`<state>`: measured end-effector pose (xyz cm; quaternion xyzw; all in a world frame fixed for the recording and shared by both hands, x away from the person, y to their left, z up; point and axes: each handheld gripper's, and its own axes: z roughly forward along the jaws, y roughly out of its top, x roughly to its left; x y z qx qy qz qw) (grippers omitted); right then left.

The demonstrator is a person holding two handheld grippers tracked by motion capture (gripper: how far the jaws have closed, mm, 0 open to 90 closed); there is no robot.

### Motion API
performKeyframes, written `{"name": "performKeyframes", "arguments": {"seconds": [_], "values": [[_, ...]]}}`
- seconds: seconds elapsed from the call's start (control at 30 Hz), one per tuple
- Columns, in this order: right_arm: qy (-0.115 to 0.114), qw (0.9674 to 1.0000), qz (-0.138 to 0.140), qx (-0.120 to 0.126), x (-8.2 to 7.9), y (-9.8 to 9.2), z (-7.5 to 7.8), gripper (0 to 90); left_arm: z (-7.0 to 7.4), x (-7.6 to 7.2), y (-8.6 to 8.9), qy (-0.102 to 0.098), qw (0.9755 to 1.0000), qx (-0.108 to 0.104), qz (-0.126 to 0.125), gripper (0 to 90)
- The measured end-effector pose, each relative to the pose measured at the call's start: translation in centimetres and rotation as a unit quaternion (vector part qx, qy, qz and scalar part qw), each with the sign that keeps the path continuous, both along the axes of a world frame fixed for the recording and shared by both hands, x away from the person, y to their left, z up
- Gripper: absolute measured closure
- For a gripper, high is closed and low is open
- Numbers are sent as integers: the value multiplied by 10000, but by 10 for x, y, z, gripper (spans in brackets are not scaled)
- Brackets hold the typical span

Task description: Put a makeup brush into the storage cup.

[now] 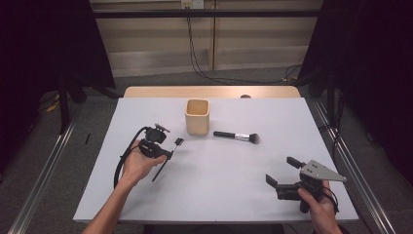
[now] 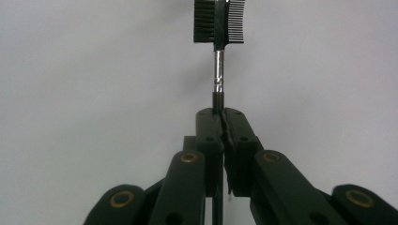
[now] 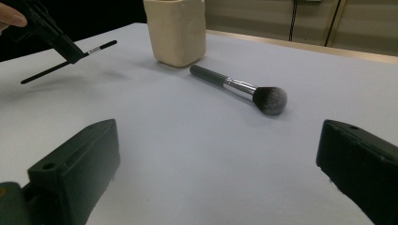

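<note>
My left gripper [image 1: 168, 154] is shut on a thin black brow brush [image 1: 170, 152] and holds it just above the white table [image 1: 219, 195], left of the middle. Its comb-and-bristle head [image 2: 219, 21] points away from the jaws, and the long handle trails back toward the person. A beige square cup [image 1: 197, 116] stands upright at the table's middle back. Right of the cup lies a black powder brush [image 1: 237, 136], its fluffy head [image 3: 271, 100] pointing right. At the front right my right gripper [image 1: 284, 170] hovers open with nothing between its jaws, facing the cup [image 3: 175, 31] and powder brush.
The white table top sits on a wooden table [image 1: 146, 91] whose edge shows at the back. Metal rails [image 1: 44, 165] run along the floor on both sides. Cables [image 1: 199, 68] hang against the back wall.
</note>
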<state>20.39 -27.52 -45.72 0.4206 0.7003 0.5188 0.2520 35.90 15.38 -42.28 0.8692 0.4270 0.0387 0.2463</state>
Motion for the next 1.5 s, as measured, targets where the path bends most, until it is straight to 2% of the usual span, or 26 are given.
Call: {"name": "performKeyframes", "arguments": {"seconds": [0.17,0.3,0.4,0.5,0.57,0.7,0.83,0.87,0.9,1.03,1.13,1.23,1.33,1.37,1.43,1.47,1.5], "values": [[8,10000,-1,10,0,0,0,0,1,-1,8,-113,9996,-129,242,859],[1,10000,-10,0,0,0,0,0,2,-4,15,-281,9985,-407,244,858],[-3,10000,-3,-7,0,0,0,0,5,-9,18,-469,9964,-705,103,858],[-3,10000,-11,-7,0,0,0,0,4,-11,19,-635,9940,-884,79,858],[1,10000,-25,-5,0,0,0,0,4,-13,20,-730,9932,-908,70,858],[-11,10000,-29,-8,0,0,0,0,6,-16,21,-944,9898,-1062,70,858],[-12,10000,-43,18,0,-1,0,0,7,-20,24,-1026,9864,-1281,59,858],[-16,10000,-43,16,0,-1,0,0,7,-22,25,-1105,9857,-1265,123,858],[-23,10000,-37,2,0,-1,0,0,8,-24,27,-1139,9861,-1205,138,858],[-17,10000,-78,26,0,-2,0,0,12,-30,34,-1412,9794,-1415,282,858],[-27,10000,-73,20,0,-1,0,0,13,-33,37,-1612,9759,-1449,237,857],[-15,10000,-75,25,0,-1,0,0,13,-37,38,-1745,9716,-1589,168,857],[-20,9999,-96,39,-1,-2,0,0,16,-39,39,-1875,9648,-1832,205,858],[-23,9999,-93,42,-1,-2,0,0,18,-39,40,-1899,9635,-1873,226,858],[-34,10000,-75,33,-1,-2,0,0,19,-39,43,-1884,9569,-2187,311,858],[-29,10000,-75,43,-1,-2,0,0,19,-39,43,-1930,9556,-2201,339,858],[-24,10000,-79,46,-1,-2,0,0,20,-41,43,-2077,9538,-2139,366,858]]}}
